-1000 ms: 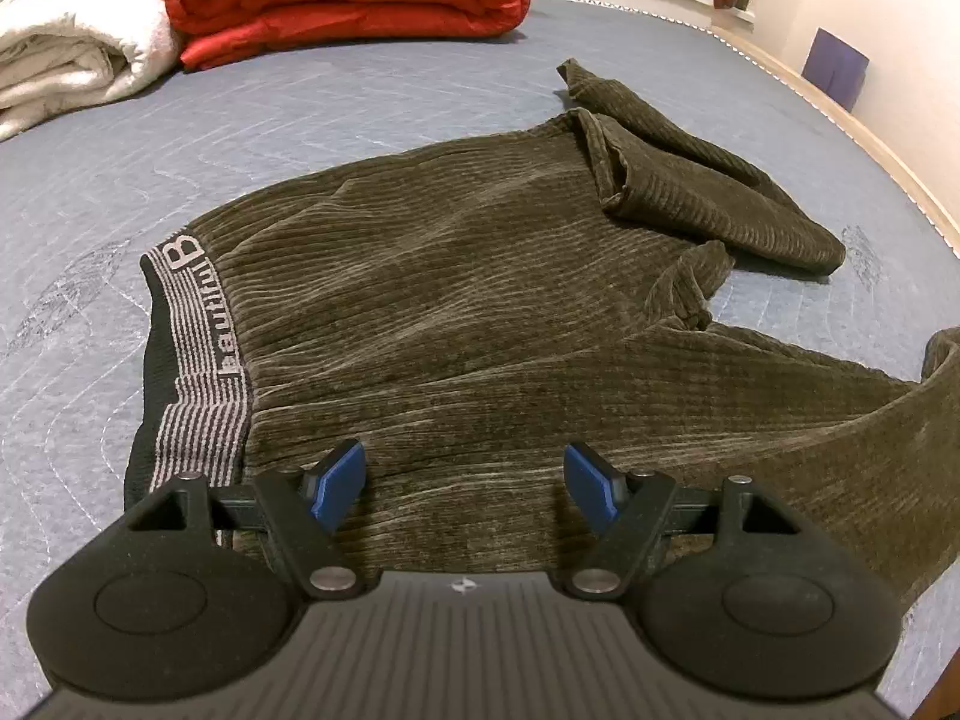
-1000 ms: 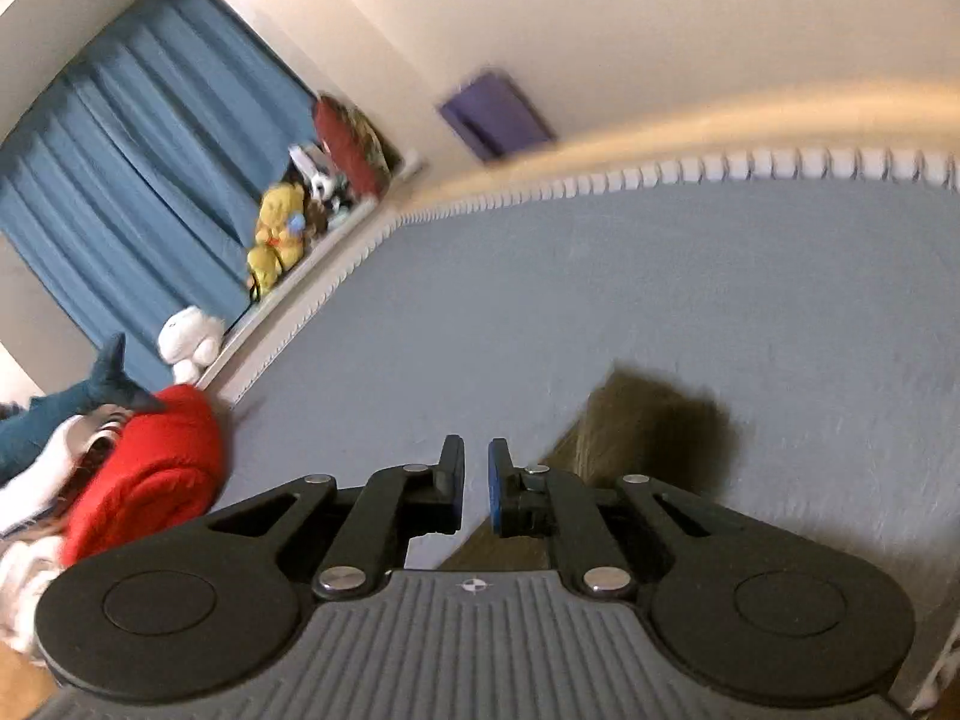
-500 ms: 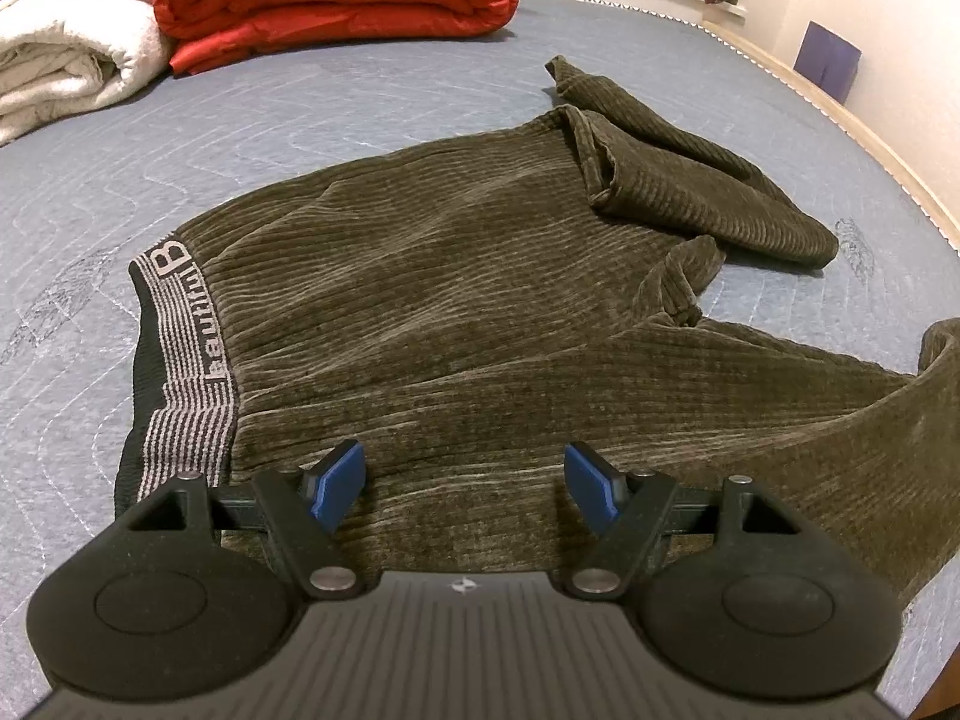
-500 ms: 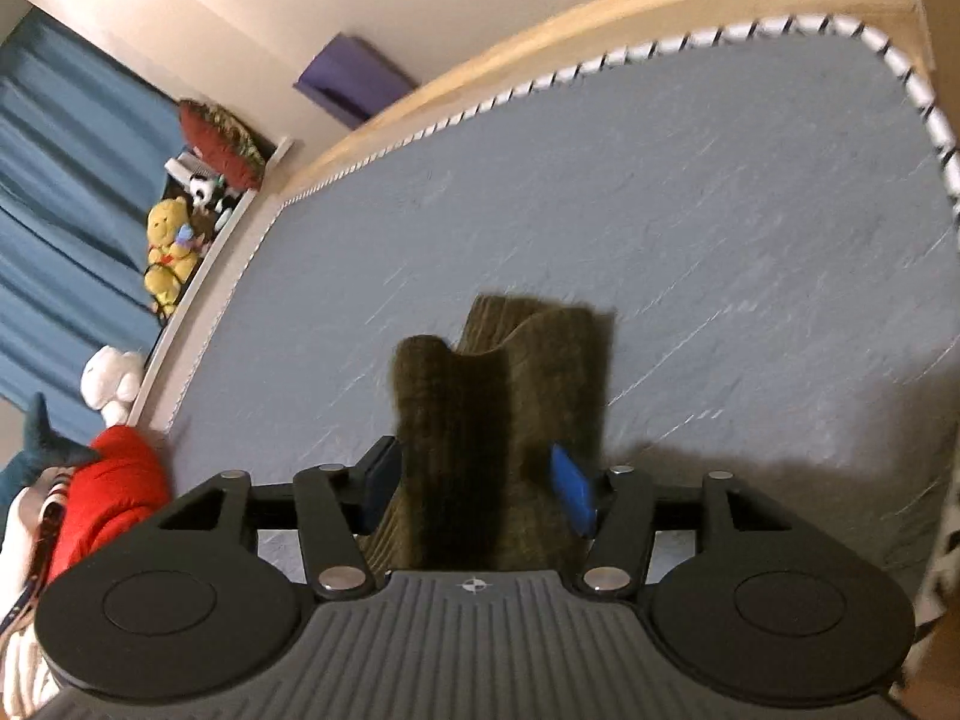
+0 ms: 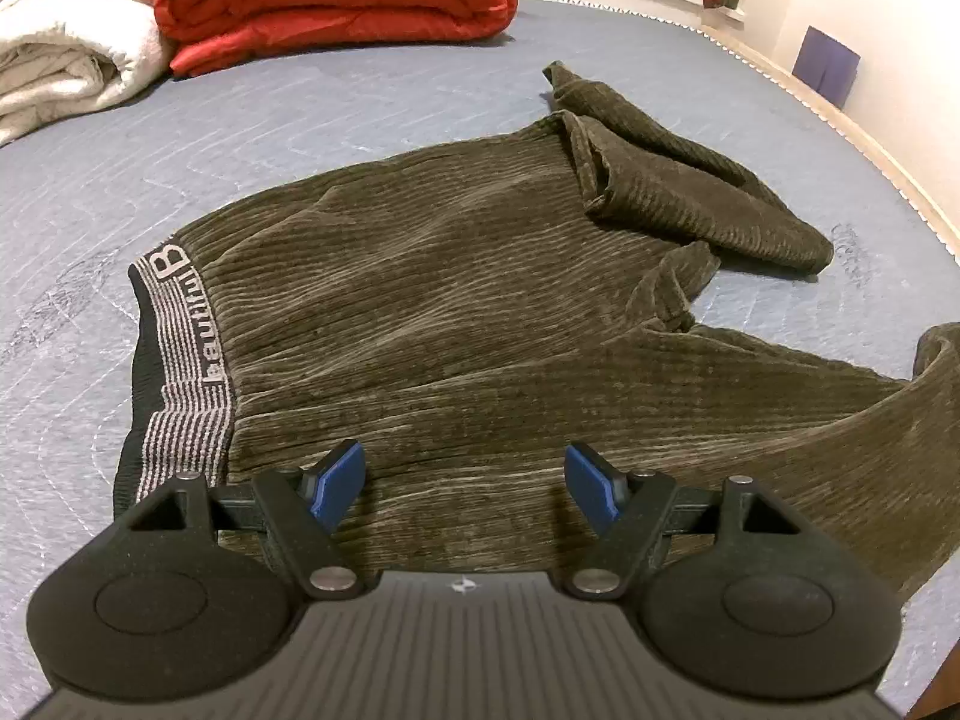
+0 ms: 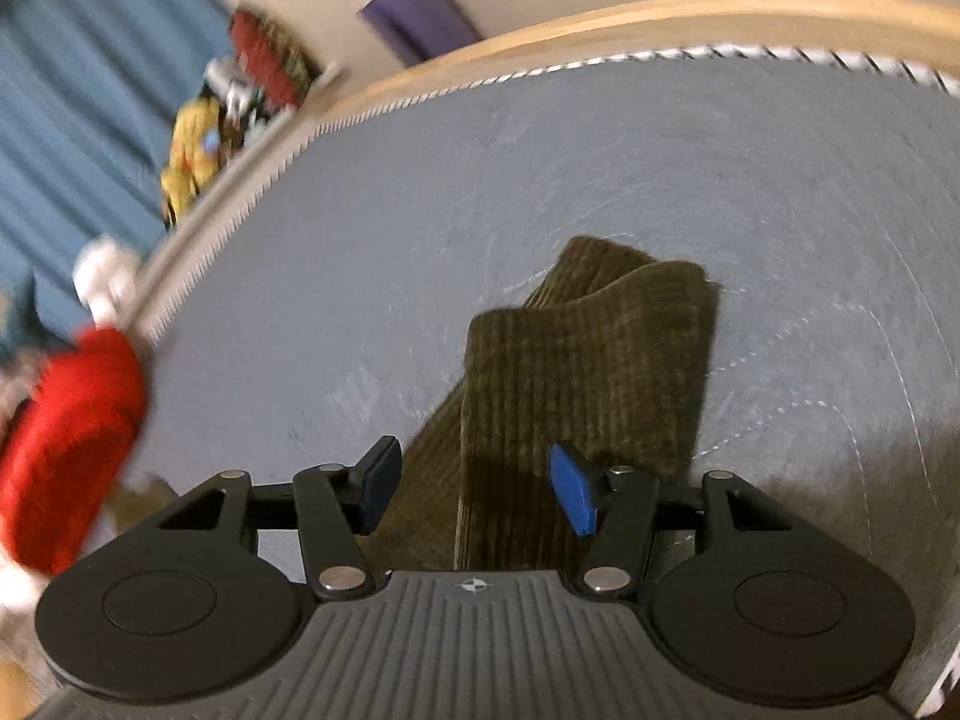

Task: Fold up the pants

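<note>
Dark olive corduroy pants [image 5: 450, 300] lie spread on the grey-blue bed [image 5: 300, 120], with the striped waistband [image 5: 180, 360] at the left. The far leg is folded back on itself; the near leg runs off to the right. My left gripper [image 5: 465, 483] hovers open over the near edge of the pants, beside the waistband, with nothing between its pads. In the right wrist view the cuff end of a pant leg [image 6: 588, 372] lies flat on the bed. My right gripper [image 6: 477, 486] stands open over it, and its pads do not press the cloth.
A folded red quilt [image 5: 336, 0] and a white blanket [image 5: 60, 48] lie at the back left of the bed. The wooden bed edge [image 6: 660, 18] runs along the wall behind the cuff. Plush toys [image 6: 192, 144] sit on a sill by blue curtains [image 6: 72, 90].
My right gripper went from shut to open, then dipped and swung, so the cuff now lies on the bed between its fingers. The left gripper and the pants under it stayed put.
</note>
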Action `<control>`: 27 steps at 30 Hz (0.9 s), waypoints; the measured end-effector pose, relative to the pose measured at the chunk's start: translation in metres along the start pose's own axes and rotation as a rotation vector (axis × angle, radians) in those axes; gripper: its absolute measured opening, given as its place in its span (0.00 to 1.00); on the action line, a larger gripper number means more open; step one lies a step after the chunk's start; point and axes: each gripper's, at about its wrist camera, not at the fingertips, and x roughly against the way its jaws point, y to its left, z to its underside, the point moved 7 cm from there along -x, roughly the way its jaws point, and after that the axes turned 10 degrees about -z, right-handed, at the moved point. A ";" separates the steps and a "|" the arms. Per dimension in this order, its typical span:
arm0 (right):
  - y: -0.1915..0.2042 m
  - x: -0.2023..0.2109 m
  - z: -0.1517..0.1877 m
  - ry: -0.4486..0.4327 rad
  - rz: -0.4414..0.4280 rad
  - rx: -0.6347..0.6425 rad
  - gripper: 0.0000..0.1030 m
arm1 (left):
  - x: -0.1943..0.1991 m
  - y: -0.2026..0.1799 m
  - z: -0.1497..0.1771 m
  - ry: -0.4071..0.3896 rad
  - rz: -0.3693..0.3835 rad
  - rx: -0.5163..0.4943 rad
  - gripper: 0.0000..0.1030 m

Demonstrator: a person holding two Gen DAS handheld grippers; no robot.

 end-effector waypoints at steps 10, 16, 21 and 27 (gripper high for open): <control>0.007 0.006 0.009 0.022 0.311 0.159 0.07 | 0.005 0.000 -0.004 -0.009 0.020 0.012 0.76; -0.033 0.090 0.007 -0.124 0.316 -0.082 0.06 | 0.008 0.002 -0.008 -0.007 0.044 0.025 0.76; -0.089 0.103 0.047 -0.067 0.333 -0.329 0.07 | 0.014 0.021 -0.006 -0.008 0.049 0.054 0.76; -0.105 0.103 0.043 -0.149 0.269 -0.403 0.14 | 0.021 0.086 0.009 0.011 0.012 0.175 0.76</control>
